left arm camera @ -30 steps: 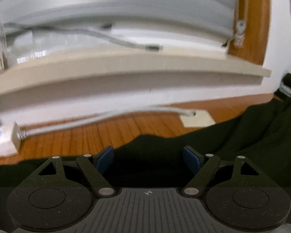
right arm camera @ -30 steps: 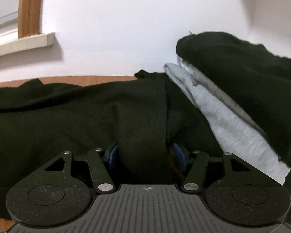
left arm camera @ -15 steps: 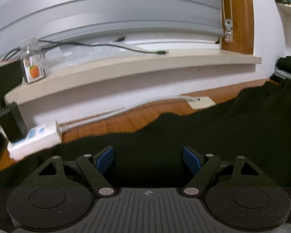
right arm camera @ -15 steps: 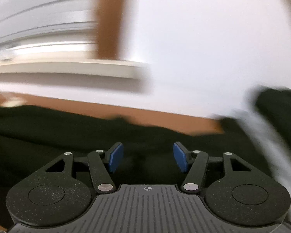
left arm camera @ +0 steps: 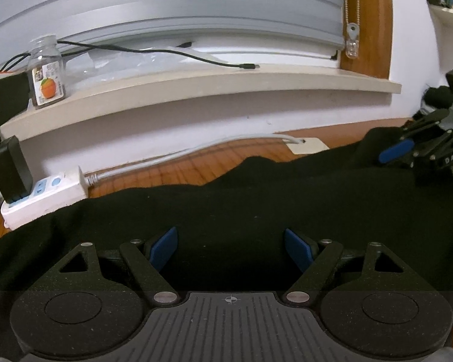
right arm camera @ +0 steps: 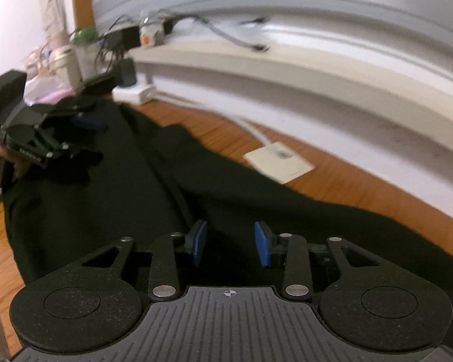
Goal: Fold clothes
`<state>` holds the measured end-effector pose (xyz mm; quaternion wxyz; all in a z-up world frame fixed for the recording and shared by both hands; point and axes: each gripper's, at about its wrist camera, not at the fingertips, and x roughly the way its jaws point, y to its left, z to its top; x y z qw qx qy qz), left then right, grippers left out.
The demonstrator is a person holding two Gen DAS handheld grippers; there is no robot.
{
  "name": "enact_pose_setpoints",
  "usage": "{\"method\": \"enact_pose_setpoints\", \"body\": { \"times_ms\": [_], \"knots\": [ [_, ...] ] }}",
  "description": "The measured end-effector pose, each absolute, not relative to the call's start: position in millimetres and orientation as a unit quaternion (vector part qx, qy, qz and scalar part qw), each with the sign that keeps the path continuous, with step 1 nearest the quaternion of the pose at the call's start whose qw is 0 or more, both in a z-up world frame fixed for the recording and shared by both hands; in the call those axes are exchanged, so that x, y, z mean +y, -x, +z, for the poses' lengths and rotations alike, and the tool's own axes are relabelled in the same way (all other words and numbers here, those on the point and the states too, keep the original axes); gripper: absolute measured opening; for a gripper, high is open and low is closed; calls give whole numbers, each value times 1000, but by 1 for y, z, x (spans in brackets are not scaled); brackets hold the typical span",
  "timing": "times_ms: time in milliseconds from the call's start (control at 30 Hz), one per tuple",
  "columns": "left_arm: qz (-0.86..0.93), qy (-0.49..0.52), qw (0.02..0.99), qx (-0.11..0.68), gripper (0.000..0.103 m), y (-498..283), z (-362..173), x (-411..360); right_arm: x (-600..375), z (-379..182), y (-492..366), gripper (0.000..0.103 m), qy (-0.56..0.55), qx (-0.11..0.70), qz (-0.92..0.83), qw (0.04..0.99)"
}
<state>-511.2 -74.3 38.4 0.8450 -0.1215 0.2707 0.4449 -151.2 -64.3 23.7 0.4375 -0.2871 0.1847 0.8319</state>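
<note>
Your left gripper [left arm camera: 231,249] hangs low over the black garment [left arm camera: 256,199] with its blue pads spread wide and nothing between them. Your right gripper [right arm camera: 231,247] is also parted, though less widely, and sits over a long ridge or seam in the cloth [right arm camera: 172,187]; it holds nothing that I can make out, but the dark fabric against dark fingers makes that hard to be sure of.

The garment lies spread lengthwise across the wooden table [left arm camera: 172,169], with one raised fold line running along it in the right wrist view. That fits either a lengthwise fold already laid and released, or cloth smoothed out ahead of folding; the pictures don't settle which. Either way, any grip calls for both pairs of pads to come down on a cloth edge, one gripper towards each end.

Mind the far side: the garment's uneven edge runs close to the white power strip [left arm camera: 45,194] and its cable [left arm camera: 178,154], and to the pale cover plate [left arm camera: 309,146]. The windowsill [left arm camera: 196,90] overhangs behind. Open room lies along the cloth between your grippers.
</note>
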Motion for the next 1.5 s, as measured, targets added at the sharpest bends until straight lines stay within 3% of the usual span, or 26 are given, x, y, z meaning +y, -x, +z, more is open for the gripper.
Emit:
{"method": "enact_pose_setpoints", "body": {
  "times_ms": [467,500,567,633,667,733,767,1000,1233,1500],
  "knots": [
    [447,114,839,289,82,506,36,-73,-76,24,168,35,276,175,849,415],
    [448,114,838,289,82,506,36,-73,-77,23,169,31,276,174,850,414],
    [449,113,840,285,82,506,37,-74,-78,22,172,13,277,172,851,412],
    [447,106,844,276,82,507,41,-73,-80,24,171,6,272,163,852,417],
    [445,98,847,275,81,506,45,-72,-82,26,171,4,266,155,853,422],
    [445,88,849,269,66,505,57,-65,-86,30,169,3,250,137,853,437],
    [445,90,852,262,64,505,65,-60,-90,32,170,3,242,121,852,449],
    [408,69,873,257,61,473,96,-31,-99,44,183,3,212,45,831,512],
    [338,74,887,304,63,444,71,-25,-94,43,183,3,204,36,824,527],
    [335,77,873,346,43,454,50,-55,-85,26,191,3,239,50,815,525]
  ]
}}
